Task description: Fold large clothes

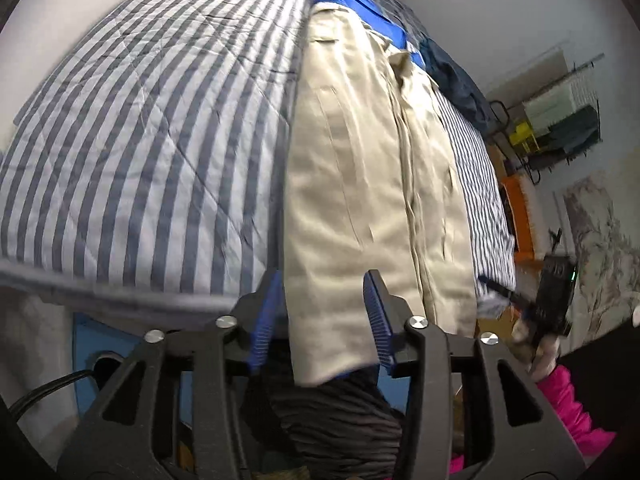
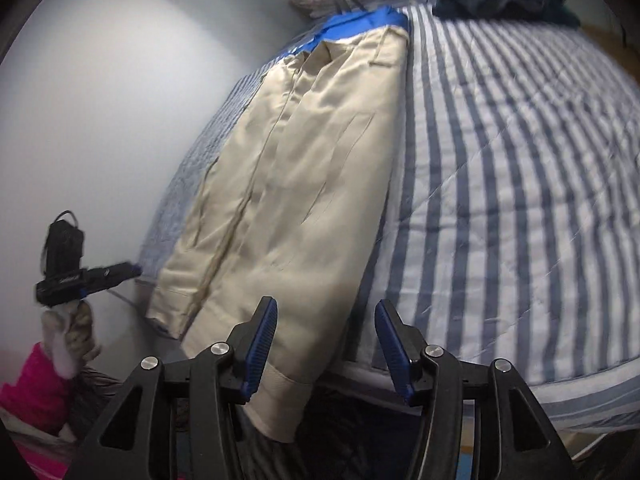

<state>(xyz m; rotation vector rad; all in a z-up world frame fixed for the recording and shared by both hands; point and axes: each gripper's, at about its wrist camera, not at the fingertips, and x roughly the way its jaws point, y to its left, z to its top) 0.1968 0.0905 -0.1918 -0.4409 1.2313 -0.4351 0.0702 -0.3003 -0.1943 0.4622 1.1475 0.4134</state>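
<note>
A long beige garment (image 1: 360,168) lies folded lengthwise on the blue-and-white striped bed quilt (image 1: 140,140), its lower hem hanging over the bed's near edge. My left gripper (image 1: 324,274) is open, the hem hanging loose between its blue pads. In the right wrist view the same beige garment (image 2: 288,184) runs up the quilt (image 2: 520,160). My right gripper (image 2: 326,302) is open too, the hem beside its left pad. Each view shows the other gripper off to the side, held by a hand with a pink sleeve: the right gripper (image 1: 496,286), the left gripper (image 2: 128,269).
A bright blue cloth (image 1: 360,4) lies under the garment's far end. A dark navy cloth (image 2: 500,0) is heaped at the bed's far side. A wire rack with boxes (image 1: 560,120) and an orange object (image 1: 520,216) stand beyond the bed. A white wall (image 2: 120,100) borders the bed.
</note>
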